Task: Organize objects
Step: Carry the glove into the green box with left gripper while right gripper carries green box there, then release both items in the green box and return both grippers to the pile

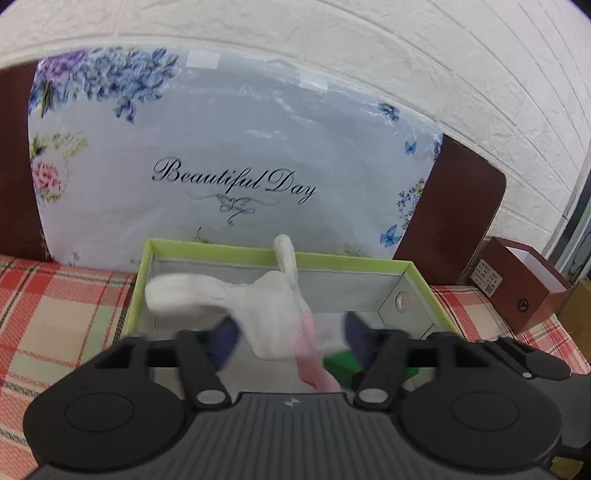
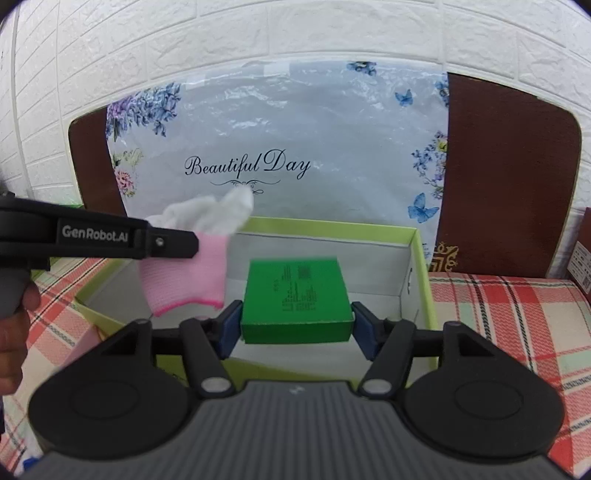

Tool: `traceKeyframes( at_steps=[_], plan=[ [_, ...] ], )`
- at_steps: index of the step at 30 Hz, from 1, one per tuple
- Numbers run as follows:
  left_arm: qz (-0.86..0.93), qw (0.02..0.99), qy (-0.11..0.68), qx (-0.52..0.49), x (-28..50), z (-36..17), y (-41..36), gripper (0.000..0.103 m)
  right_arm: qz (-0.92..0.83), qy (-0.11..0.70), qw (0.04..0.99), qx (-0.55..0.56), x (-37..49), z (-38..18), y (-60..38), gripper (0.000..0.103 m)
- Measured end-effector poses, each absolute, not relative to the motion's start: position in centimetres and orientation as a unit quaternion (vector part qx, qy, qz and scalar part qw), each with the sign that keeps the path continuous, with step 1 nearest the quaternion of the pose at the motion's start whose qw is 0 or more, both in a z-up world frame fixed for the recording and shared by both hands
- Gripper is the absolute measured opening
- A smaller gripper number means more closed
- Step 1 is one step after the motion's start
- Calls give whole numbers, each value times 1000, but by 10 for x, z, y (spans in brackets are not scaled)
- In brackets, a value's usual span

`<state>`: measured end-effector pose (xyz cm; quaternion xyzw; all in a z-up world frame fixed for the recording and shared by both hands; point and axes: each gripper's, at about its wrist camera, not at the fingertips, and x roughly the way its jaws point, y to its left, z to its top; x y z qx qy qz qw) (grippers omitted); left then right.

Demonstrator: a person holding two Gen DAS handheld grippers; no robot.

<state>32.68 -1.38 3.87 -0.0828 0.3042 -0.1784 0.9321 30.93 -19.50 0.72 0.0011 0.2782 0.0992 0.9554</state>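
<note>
Right wrist view, nearest first: right gripper (image 2: 297,328) pinching a green box (image 2: 295,295) by its two short sides, blue pads flat against smooth matte card. Held level over the middle of a shallow open carton (image 2: 424,266), probably for setting down flat. Lime rim, pale grey lining, square corners.

Off toward the carton's left edge, left gripper (image 1: 291,338) reaching in sideways with a glove (image 2: 192,273) at its tip: ribbed pink cuff hanging, limp white knit fingers flopping upward. Left wrist view: tongs spread wide, glove blurred between them over the carton. Cannot tell whether caught on one pad or already let go.

Under the carton, a red-and-cream plaid cloth (image 2: 498,314), woven and soft. Behind the far edge, a crinkled glossy floral bag (image 2: 295,122) lettered "Beautiful Day", propped upright against a brown board (image 2: 509,166). Beyond, a white embossed brick wall (image 2: 295,29).
</note>
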Motion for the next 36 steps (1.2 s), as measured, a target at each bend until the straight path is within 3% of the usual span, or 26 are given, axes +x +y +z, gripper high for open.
traceKeyframes(
  at_steps=[1, 3, 7, 22, 36],
  plan=[
    [-165, 935, 301, -86, 325, 37, -11, 90, 104, 280, 954, -7, 312, 5, -193, 96],
    [-149, 942, 292, -74, 322, 37, -8, 90, 100, 265, 959, -26, 306, 4, -190, 103],
    [-134, 946, 282, -85, 314, 45, 4, 90, 80, 226, 969, -59, 294, 12, -193, 103],
    [-127, 962, 220, -103, 177, 86, 15, 90, 80, 111, 989, 59, 161, 78, -235, 103],
    [-94, 962, 241, -86, 62, 16, 23, 90, 46, 185, 978, 88, 57, 5, -226, 103]
  ],
)
